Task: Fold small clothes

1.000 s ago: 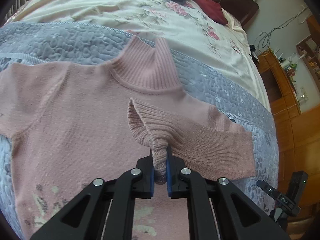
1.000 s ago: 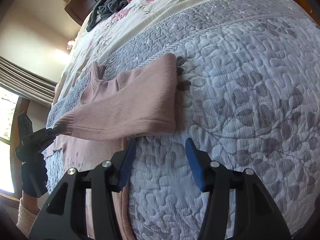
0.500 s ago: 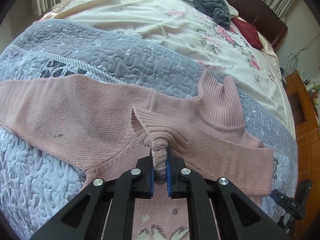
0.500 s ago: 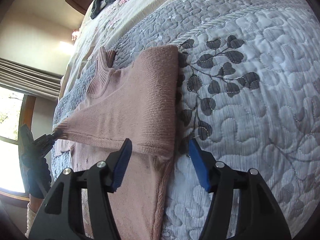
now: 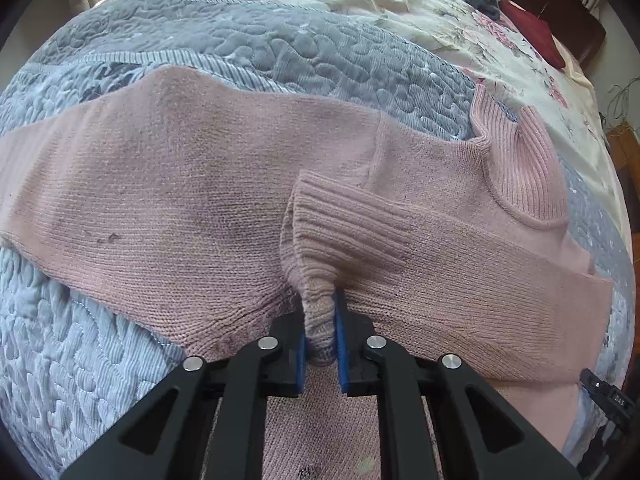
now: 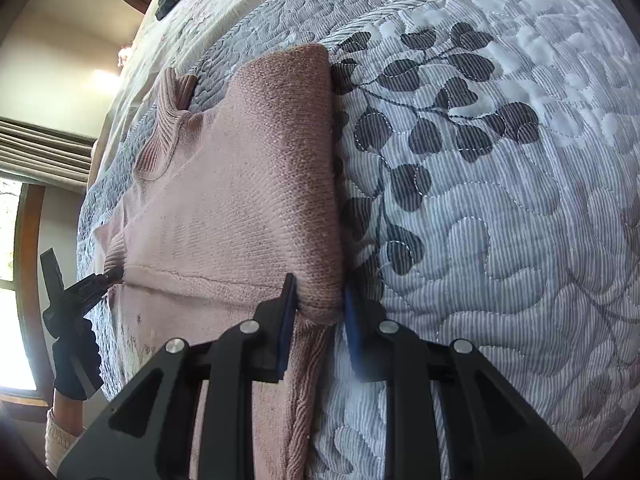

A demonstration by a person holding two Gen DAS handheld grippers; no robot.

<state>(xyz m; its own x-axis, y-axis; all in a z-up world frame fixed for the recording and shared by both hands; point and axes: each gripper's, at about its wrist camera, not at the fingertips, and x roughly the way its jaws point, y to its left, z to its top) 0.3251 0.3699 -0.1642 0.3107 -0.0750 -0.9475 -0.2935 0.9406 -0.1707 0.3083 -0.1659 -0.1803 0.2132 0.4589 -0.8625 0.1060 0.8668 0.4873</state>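
A pink knitted sweater [image 5: 192,184] lies flat on the grey quilted bedspread [image 5: 80,368] of a bed, its ribbed collar [image 5: 516,152] toward the head of the bed. The left tongs [image 5: 320,344] are pressed together on the ribbed cuff [image 5: 320,320] of one sleeve, which is drawn across the chest so that the sleeve's long axis runs from the folded side edge inward to the tongs. The right tongs [image 6: 316,320] stand spread, their blue pads straddling the lower corner of that folded edge [image 6: 320,300], one pad over the knit and one over the quilt; they do not appear to have closed on the fabric. The coming move likely turns on this corner: it lies directly between the right pads, so the right hand is the nearer one to pin or grasp it, while the left need only lay down its cuff. The left wrist view alone shows the other sleeve [image 5: 60,168], spread outward and not yet folded; the right wrist view alone shows the straight fold line and the person's gloved left hand [image 6: 74,360] behind its tool.
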